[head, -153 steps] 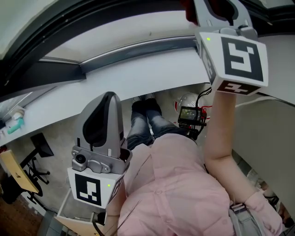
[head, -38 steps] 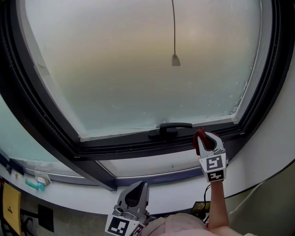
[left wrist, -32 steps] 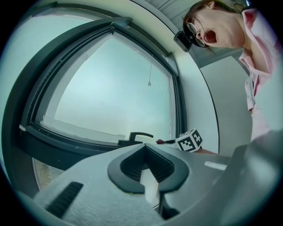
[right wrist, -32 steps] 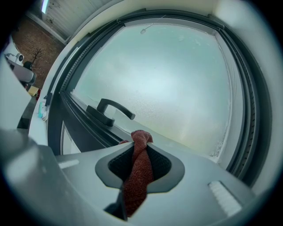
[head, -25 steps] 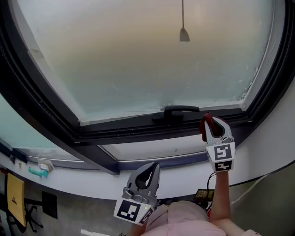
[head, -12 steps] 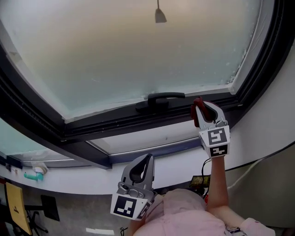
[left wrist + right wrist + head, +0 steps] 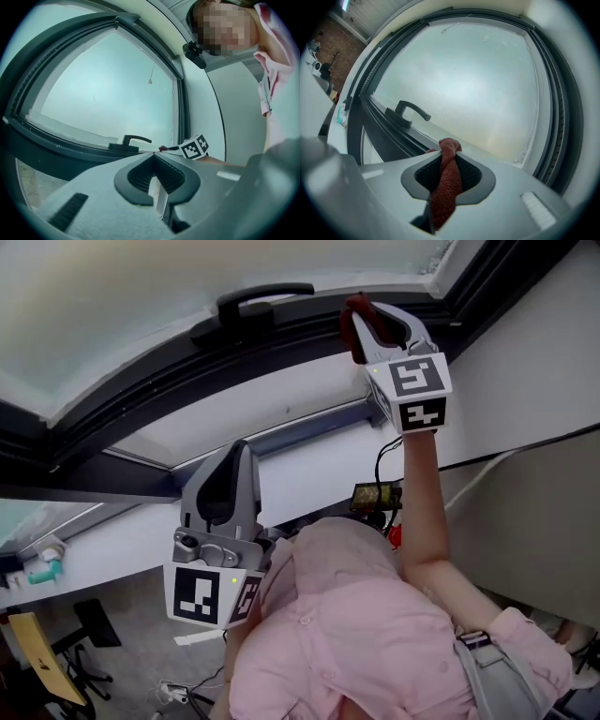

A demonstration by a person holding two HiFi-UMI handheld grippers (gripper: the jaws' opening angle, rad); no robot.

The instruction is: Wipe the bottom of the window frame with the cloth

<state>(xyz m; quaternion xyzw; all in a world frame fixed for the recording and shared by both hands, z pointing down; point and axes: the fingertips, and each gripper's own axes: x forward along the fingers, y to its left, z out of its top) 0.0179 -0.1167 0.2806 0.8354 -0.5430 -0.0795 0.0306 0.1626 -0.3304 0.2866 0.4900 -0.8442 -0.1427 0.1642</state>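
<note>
A dark red cloth (image 7: 448, 174) is pinched in my right gripper (image 7: 449, 151), which is shut on it; a knot of cloth sticks out past the jaw tips. In the head view the right gripper (image 7: 360, 317) is raised to the dark bottom rail of the window frame (image 7: 169, 390), just right of the black handle (image 7: 251, 300). The cloth (image 7: 355, 322) is at the rail; I cannot tell whether it touches. My left gripper (image 7: 238, 454) hangs lower, below the white sill, shut and empty. Its own view shows its jaws (image 7: 153, 157) closed, with the handle (image 7: 134, 139) beyond.
A white sill (image 7: 281, 465) runs under the frame. Beneath it sit a small device with cables (image 7: 373, 495) and a teal object (image 7: 43, 570) at the far left. The white wall (image 7: 525, 362) closes in on the right. A chair base (image 7: 89, 638) stands on the floor.
The head view has swung downward, so the window now sits at the top. My right gripper stays with the cloth by the bottom rail right of the handle. The left gripper remains low.
</note>
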